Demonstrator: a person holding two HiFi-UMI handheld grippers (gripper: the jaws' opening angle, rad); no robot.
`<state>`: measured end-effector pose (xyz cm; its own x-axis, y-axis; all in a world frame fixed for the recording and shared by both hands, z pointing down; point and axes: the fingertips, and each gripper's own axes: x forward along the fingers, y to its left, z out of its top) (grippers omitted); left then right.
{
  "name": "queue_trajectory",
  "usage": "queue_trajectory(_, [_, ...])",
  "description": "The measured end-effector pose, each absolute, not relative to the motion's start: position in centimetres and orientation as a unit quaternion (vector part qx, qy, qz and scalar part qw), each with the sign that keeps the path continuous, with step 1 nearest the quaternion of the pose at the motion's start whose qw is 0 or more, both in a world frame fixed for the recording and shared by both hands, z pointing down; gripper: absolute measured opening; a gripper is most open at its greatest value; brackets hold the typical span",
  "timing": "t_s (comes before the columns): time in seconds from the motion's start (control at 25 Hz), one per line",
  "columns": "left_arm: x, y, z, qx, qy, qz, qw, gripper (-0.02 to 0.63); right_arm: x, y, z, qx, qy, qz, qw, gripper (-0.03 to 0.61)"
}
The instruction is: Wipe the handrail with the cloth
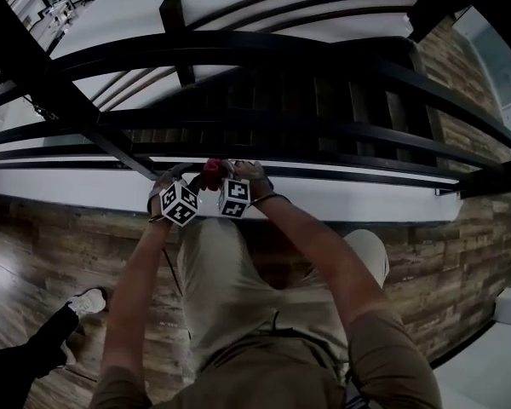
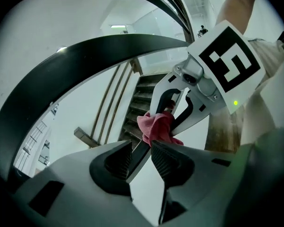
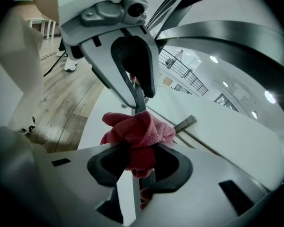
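Note:
A red cloth [image 1: 211,171] is bunched round the lowest thin black handrail bar [image 1: 349,175], between my two grippers, which face each other. My right gripper [image 3: 139,157] is shut on the cloth [image 3: 137,134], with the bar [image 3: 140,100] running through its jaws. My left gripper [image 2: 141,150] is open; its jaws straddle the same bar without pressing it, just short of the cloth [image 2: 156,126]. In the head view the left gripper [image 1: 192,175] and the right gripper [image 1: 230,173] sit side by side at the bar. Each gripper view shows the other one: the right gripper [image 2: 173,109] and the left gripper [image 3: 132,91].
Broader black rails [image 1: 238,45] curve above the thin bar, and one arches over my left gripper [image 2: 85,56]. A dark staircase [image 1: 307,92] descends beyond them. A white ledge [image 1: 366,203] runs below the bar. Another person's white shoe [image 1: 89,299] rests on the wooden floor.

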<state>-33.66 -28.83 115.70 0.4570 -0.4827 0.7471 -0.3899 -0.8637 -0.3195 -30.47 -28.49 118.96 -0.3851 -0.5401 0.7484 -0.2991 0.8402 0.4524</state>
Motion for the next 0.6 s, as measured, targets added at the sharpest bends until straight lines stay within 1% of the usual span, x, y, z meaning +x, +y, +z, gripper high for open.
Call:
queue_trajectory(0.12, [-33.2, -28.8, 114.9, -0.857, 0.249, -0.449, 0.049, 0.118, -28.0, -27.4, 119.4, 0.256, -0.812, -0.111, 0.512, 0.141])
queue_trajectory(0.24, [-31.8, -28.5, 113.8, -0.855, 0.241, -0.456, 0.058, 0.118, -23.4, -26.1, 119.6, 0.26, -0.805, -0.107, 0.523, 0.14])
queue_trajectory(0.44, [-27.3, -26.0, 113.5, -0.848, 0.215, -0.478, 0.077, 0.118, -14.9, -24.0, 119.0, 0.273, -0.791, -0.094, 0.539, 0.138])
queue_trajectory(0.6, [-22.6, -23.4, 113.0, -0.854, 0.21, -0.469, 0.079, 0.118, -9.3, -22.5, 119.2, 0.266, -0.78, -0.087, 0.559, 0.138])
